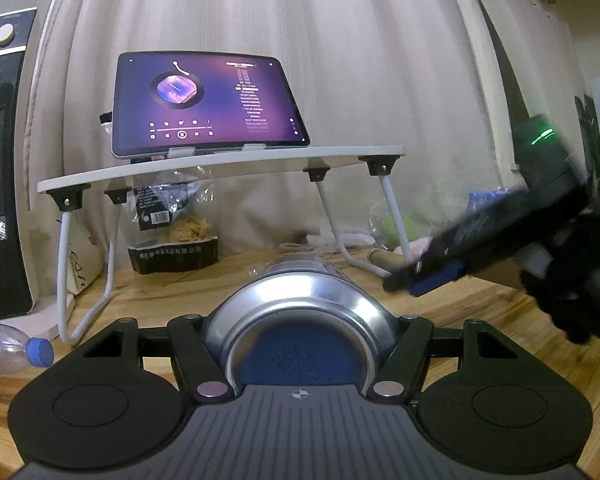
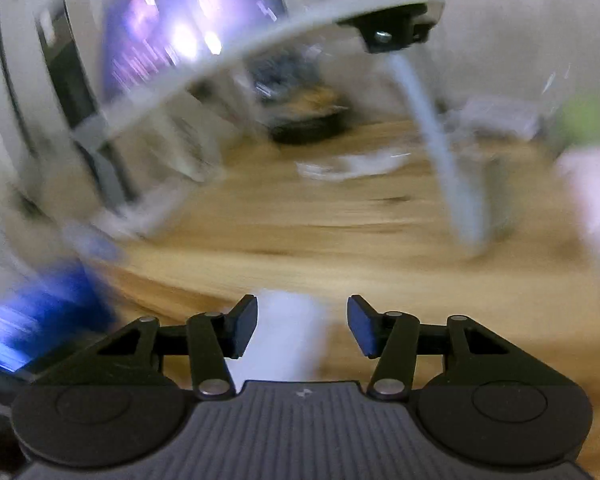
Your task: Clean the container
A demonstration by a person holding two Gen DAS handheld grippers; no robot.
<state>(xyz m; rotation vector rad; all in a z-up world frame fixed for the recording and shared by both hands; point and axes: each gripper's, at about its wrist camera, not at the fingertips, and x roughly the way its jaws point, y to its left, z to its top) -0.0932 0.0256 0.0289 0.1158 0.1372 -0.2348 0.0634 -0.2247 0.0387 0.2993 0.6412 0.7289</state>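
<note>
1. Left wrist view: the fingers of the left gripper [image 1: 300, 332] are closed on a metal container [image 1: 300, 312], one on each side of it. The container lies on its side, with its silver bottom rim and blue base toward the camera and its far end pointing away over the wooden table [image 1: 220, 284].
2. Behind it stands a small white lap desk [image 1: 220, 168] with a lit tablet [image 1: 204, 104] on top. A plastic bottle with a blue cap [image 1: 16, 352] lies at the left edge. At the right, the right gripper [image 1: 420, 276] appears blurred, held by a hand in a black glove [image 1: 572, 280].
3. Right wrist view: the picture is strongly blurred. The fingers [image 2: 242, 326] of the right gripper [image 2: 302, 326] stand about half open, with a white blurred thing [image 2: 284, 332] between them; whether the pads touch it I cannot tell.
4. The container shows here only as a blue blur [image 2: 40, 316] at the lower left.
</note>
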